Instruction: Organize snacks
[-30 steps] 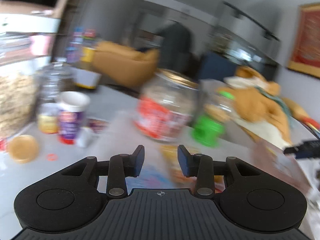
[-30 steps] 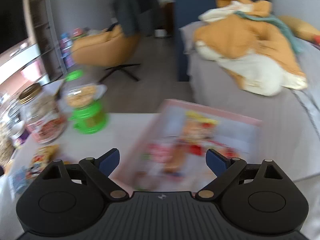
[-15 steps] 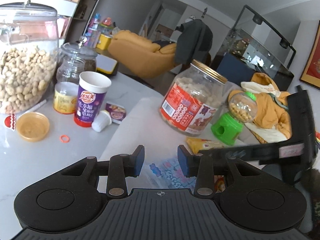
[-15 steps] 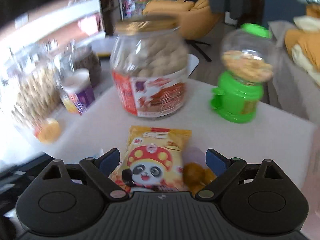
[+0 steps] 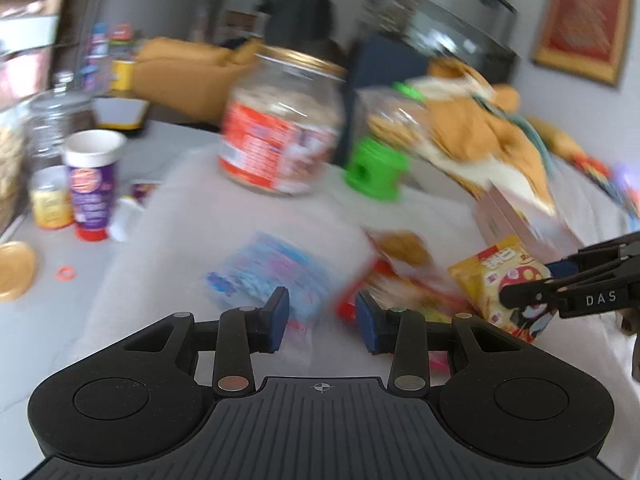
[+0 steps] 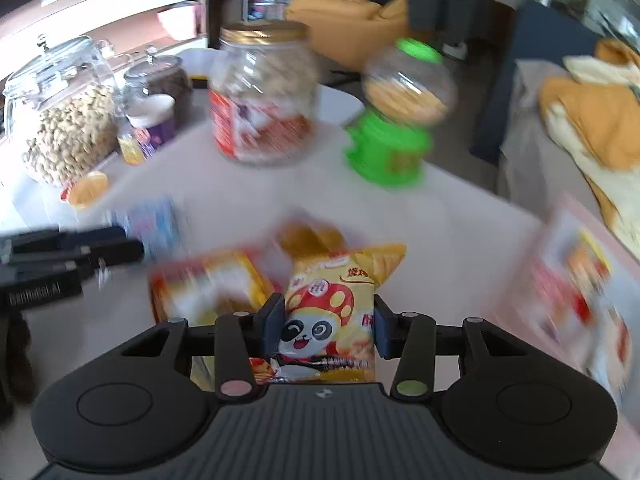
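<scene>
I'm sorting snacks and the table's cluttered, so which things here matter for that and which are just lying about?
For the job: yellow panda snack packet, the right gripper closing on it; blue packet; red and yellow packet.

Lying about: orange ring, yellow lid, plush toy.

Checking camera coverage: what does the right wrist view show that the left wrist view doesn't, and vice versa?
Right wrist only: the right gripper from behind, its jaws closing with the yellow panda snack bag between them, and the big peanut jar in full.

Left wrist only: the left gripper from behind, nothing between its jaws, the small orange ring on the table, and a framed red picture on the wall.

Both: the red-label jar, the green candy dispenser, the blue packet, the pink box, and that bag.
</scene>
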`<state>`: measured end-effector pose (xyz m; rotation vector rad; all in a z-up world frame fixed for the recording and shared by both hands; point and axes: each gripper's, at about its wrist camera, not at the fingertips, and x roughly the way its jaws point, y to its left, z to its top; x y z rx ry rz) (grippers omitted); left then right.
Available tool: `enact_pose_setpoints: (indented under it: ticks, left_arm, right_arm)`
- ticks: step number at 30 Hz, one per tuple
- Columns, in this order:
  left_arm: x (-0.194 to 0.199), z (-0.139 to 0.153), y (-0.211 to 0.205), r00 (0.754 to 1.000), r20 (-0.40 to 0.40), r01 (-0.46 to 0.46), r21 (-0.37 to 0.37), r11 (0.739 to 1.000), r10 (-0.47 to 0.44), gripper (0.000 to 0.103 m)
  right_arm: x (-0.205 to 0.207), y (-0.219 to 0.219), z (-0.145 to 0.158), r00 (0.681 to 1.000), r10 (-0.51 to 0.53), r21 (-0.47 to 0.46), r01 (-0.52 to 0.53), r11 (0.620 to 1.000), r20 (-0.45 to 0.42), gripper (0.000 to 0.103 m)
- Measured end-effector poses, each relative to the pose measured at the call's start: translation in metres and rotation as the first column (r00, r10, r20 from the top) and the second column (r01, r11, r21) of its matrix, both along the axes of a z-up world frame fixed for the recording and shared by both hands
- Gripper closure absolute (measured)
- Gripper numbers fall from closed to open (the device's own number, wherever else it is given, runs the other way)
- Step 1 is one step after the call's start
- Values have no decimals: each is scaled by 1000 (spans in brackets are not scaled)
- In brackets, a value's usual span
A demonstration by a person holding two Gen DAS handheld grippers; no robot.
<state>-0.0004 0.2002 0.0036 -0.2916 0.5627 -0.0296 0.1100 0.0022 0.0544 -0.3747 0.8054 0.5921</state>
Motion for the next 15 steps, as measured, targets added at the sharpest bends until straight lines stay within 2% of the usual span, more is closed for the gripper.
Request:
enact_pose_setpoints:
  ticks: [3,5,9,11,12,13,15]
  left_arm:
    - [-1,1,-20,998,-30,64,34,997,-63,62]
    - [-1,3,-30,994,-52,94,28,995,-93,62]
    - [-3,26,-39,998,7,61,-1,998,-61,62]
    - [5,40,-42,999,27,36,-8,999,-36,62]
    - [14,46,-44,999,26,29,-12,1000,-29,62]
    - [23,50,-46,999,23,27,-11,1000,-27,62]
    - [48,53,-55,999,0,33,15,999,-33,62]
  right_arm:
    - [-10,-42,-12,998,-63,-7,63,998,-15,59]
    - [-15,-70,-19,994,-109,12,109,994,-27,59]
    - [-22,-116,-22,981,-187,97,192,977,-50,58]
    - [-30,-130,-26,979,-200,115,202,973,-29,46]
    - [-34,-134,-27,979,-204,118,205,971,-22,34]
    - [-37,-137,-30,978,-210,120,210,970,-14,29]
    - [-44,-144,-35,976,-215,132,212,968,12,25]
